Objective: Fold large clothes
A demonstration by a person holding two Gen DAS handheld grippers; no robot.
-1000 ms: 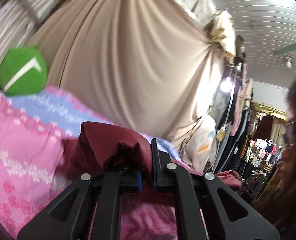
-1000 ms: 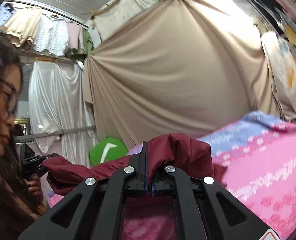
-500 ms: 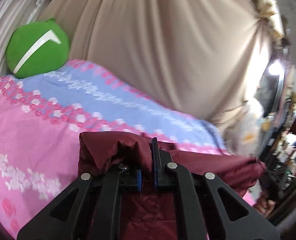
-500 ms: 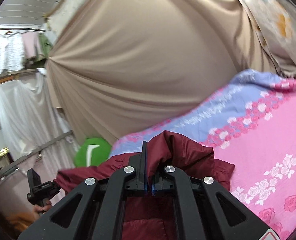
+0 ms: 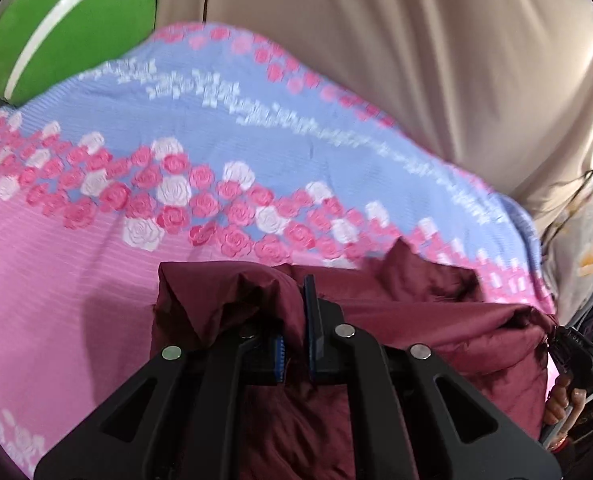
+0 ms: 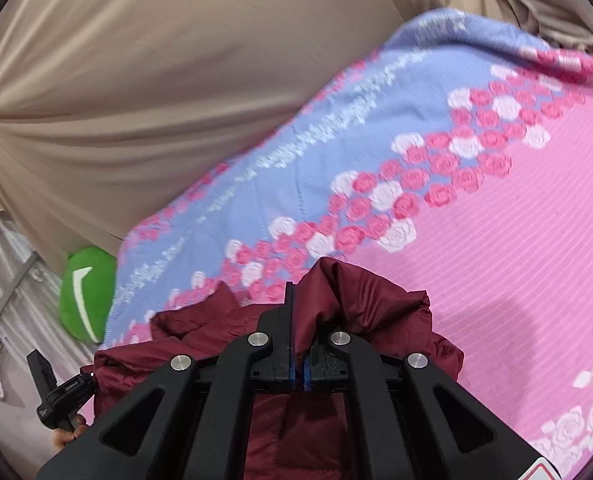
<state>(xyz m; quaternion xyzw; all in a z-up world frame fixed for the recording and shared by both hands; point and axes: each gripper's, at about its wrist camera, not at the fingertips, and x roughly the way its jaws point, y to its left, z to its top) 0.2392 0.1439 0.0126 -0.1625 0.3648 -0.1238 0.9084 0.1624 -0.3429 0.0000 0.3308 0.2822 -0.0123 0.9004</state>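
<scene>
**Q:** Where is the garment?

**A:** I see the maroon padded jacket stretched between both tools, above the pink-and-blue rose-print bedspread; whether its lower part touches the spread I cannot tell. A puffed fold bunches around each tip.

**Q:** Claw states?

**A:** My left gripper is clamped on a fold of jacket fabric, jaws nearly together with cloth between the blue pads. My right gripper is likewise pinched tight on the jacket's other end. In the right view the left tool shows at the jacket's far corner, a hand under it.

**Q:** Surroundings?

**A:** Green cushion at the bedspread's far corner; beige draped curtain behind.
</scene>
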